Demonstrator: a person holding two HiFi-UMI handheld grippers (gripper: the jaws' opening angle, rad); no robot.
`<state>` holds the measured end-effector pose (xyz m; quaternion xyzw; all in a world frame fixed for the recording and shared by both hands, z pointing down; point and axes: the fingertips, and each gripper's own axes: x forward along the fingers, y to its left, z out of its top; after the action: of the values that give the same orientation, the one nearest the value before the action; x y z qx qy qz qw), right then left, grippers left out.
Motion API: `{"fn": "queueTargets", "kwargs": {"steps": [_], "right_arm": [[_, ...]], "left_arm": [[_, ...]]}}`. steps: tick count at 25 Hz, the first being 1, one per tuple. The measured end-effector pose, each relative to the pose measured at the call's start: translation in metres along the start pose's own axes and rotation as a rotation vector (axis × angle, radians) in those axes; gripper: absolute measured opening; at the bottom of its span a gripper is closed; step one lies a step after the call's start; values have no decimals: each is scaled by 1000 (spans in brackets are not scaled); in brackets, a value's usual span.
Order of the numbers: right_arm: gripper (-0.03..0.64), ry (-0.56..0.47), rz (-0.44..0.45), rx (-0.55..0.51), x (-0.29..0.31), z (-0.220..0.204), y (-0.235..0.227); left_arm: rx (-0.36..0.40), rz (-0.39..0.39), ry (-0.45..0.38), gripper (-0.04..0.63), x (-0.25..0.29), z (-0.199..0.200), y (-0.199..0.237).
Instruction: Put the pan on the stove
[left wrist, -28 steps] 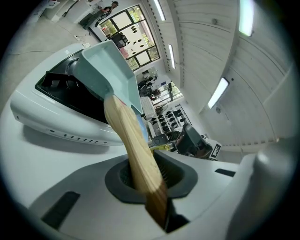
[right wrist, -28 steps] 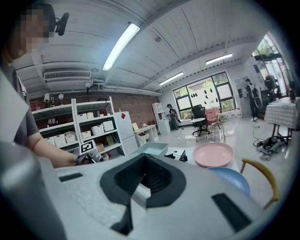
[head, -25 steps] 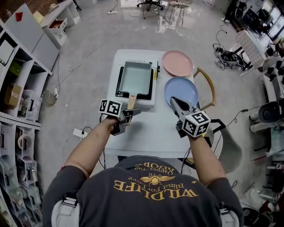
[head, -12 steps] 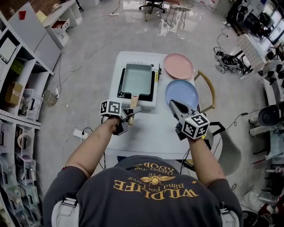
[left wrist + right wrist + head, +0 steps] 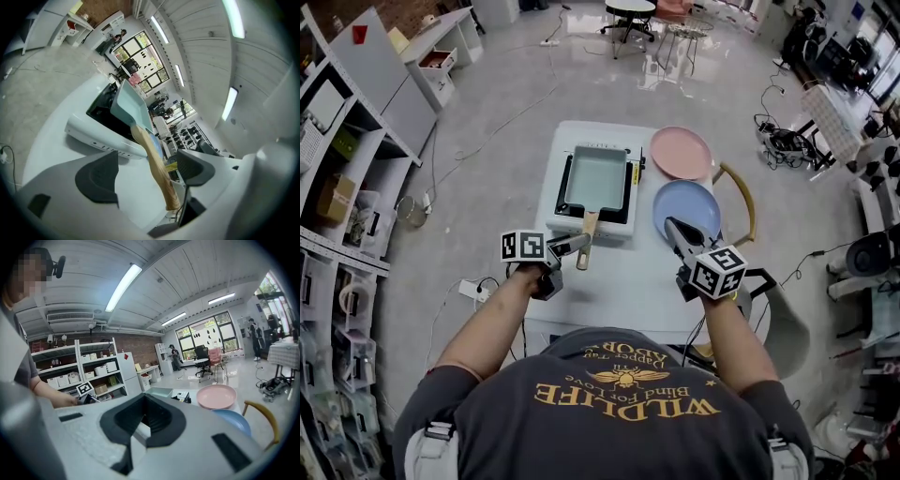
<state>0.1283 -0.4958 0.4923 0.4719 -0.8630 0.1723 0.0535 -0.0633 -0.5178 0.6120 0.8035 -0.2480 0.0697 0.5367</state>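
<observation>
**Step in hand:** release. The pan [image 5: 594,178] sits squarely on the stove [image 5: 553,214]. Its wooden handle [image 5: 157,173] projects back over the desk [image 5: 619,281] and lies between the fingers [image 5: 98,176] of the left gripper [image 5: 572,246], closer to one pad than the other. Those fingers are opening and stand wide, and neither pad appears to press the handle.

The right gripper [image 5: 675,228] is idle with its tips near the blue plate [image 5: 686,206], fingers closed together on nothing.

**Judgement:** placement looks complete. The next move calls for a straight withdrawal of the left gripper along the handle's line, without nudging the handle sideways.
</observation>
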Motion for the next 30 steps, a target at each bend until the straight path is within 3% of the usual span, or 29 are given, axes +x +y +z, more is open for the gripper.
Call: {"fn": "queueTargets", "kwargs": {"steps": [3,5,8,12,16,23,30], "right_arm": [[0,-16,-8,-10,-9,11,-4],[0,-32,-13,-20,-13,20,-6],[0,-53,-19,-41,-18,32,-7],[0,-71,-24,-65,-26,46,-6],[0,-85,-32,-79,-32,55,-5],[0,-104,-43,-112,-43,69,-2],[0,-119,-46,-103,-48,74,-4]], "left_arm": [[102,60,-83,383,-25,19,-3],[217,110,-146,378,-42,34,-8],[405,171,-251,309,-66,61,-23],[596,160,-389,223,-93,92,-68],[750,153,-474,148,-110,107,-108],[848,169,-581,0,-133,114,-143],[871,131,-600,0,-141,105,-155]]}}
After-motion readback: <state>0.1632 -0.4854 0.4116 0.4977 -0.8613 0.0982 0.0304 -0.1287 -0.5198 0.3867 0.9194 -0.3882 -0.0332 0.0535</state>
